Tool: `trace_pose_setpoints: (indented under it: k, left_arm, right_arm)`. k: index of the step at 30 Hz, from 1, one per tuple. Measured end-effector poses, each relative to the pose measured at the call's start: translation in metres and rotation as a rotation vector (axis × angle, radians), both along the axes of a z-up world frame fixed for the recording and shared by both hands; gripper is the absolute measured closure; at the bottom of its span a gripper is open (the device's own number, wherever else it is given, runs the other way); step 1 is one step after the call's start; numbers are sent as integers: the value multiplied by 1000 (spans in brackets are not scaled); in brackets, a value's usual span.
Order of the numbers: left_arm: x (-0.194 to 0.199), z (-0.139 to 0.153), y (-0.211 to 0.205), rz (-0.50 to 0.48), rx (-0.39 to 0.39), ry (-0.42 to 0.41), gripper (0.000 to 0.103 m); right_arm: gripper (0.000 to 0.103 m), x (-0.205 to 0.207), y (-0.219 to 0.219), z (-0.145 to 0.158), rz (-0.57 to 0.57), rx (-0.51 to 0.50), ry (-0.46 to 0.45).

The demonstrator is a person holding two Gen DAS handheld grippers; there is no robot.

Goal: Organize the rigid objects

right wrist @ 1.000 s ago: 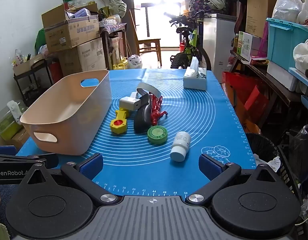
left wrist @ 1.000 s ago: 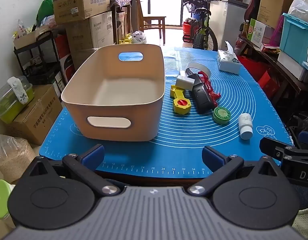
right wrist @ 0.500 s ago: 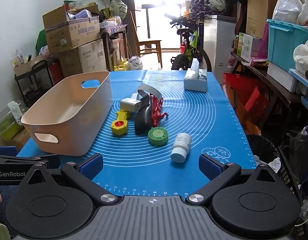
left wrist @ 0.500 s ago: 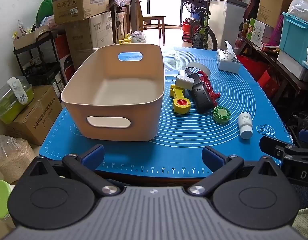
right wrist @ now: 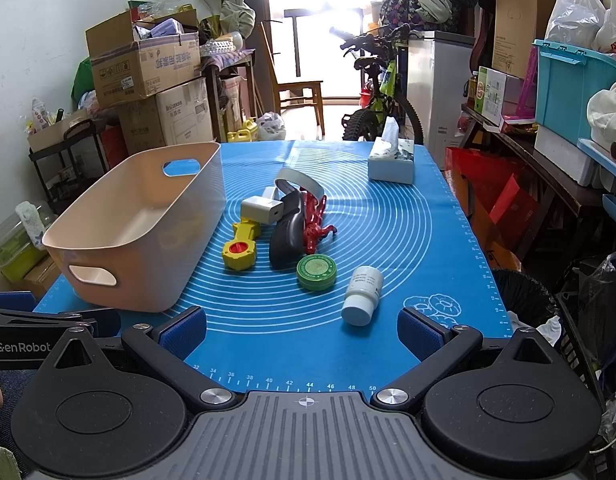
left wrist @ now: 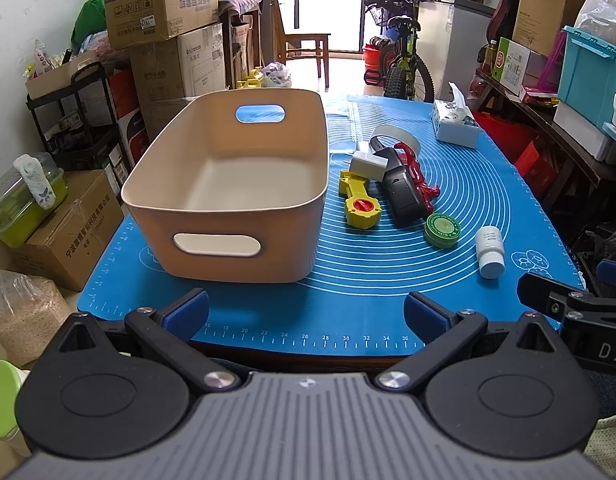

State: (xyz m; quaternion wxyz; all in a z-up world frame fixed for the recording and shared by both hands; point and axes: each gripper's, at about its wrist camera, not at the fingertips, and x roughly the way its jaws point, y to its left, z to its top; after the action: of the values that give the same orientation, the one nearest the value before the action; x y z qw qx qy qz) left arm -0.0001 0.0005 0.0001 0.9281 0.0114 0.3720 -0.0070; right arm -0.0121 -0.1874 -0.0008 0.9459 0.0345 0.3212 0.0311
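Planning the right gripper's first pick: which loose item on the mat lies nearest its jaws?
The white pill bottle, lying on its side just ahead of the right gripper; the green round tin sits farther off.

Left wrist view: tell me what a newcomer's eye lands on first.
The big, empty beige plastic bin with cut-out handles dominates the left half of the blue silicone mat. Just right of it lies a cluster of small things, brightest the yellow plastic tool with a red knob, with a round green tin and a toppled white pill bottle nearer.
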Motion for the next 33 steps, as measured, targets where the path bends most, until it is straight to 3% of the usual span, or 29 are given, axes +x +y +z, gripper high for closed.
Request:
trace_pose_setpoints:
  k: [33]
  left_arm:
    - [2, 0, -6, -7, -1, -3, 1]
  right_arm:
    - [2, 0, 3, -1, 2, -3, 0]
